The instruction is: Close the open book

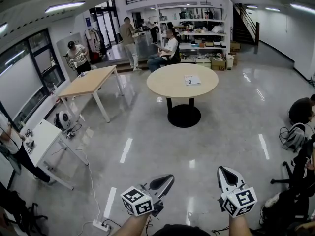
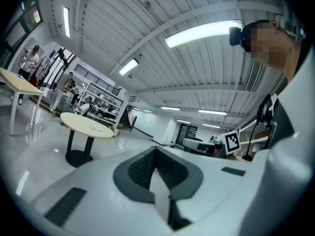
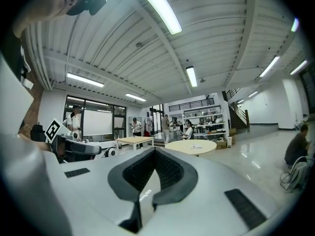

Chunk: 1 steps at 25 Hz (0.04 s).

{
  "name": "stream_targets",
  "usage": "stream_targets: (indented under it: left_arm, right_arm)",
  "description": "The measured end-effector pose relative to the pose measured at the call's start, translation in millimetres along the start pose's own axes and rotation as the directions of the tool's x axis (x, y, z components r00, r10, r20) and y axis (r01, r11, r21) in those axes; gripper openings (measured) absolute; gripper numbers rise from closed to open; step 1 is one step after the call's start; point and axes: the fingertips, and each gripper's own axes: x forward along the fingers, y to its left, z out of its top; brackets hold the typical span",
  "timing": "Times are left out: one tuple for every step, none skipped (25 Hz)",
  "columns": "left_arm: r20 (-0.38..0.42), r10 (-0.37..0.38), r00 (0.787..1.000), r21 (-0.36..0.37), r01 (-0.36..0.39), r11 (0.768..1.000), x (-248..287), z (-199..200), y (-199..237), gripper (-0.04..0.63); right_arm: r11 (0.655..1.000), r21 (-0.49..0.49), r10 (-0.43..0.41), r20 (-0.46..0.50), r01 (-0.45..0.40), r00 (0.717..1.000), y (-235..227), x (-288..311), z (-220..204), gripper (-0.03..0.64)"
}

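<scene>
Book (image 1: 192, 80): lying flat on the round table (image 1: 167, 85), right of its middle, well apart from both grippers across the glossy floor (image 1: 147, 132). Left gripper (image 1: 169, 179): jaws pressed together, nothing between. Right gripper (image 1: 223, 170): jaws pressed together, nothing between.

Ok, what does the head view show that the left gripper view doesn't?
Only the head view shows the white desk and the power strip on the floor. Only the left gripper view shows the ceiling lights and a close look at the left gripper, jaws together with nothing between them. Both show the round table with the book lying on it, far off, and the wooden table.
</scene>
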Motion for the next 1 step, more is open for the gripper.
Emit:
stream_targets:
  left_arm:
    - [0.003, 0.000, 1.000, 0.002, 0.000, 1.000, -2.5, 0.9, 0.2, -0.011]
  right_arm:
    - [1.000, -0.003, 0.000, 0.002, 0.000, 1.000, 2.1, 0.1, 0.6, -0.002]
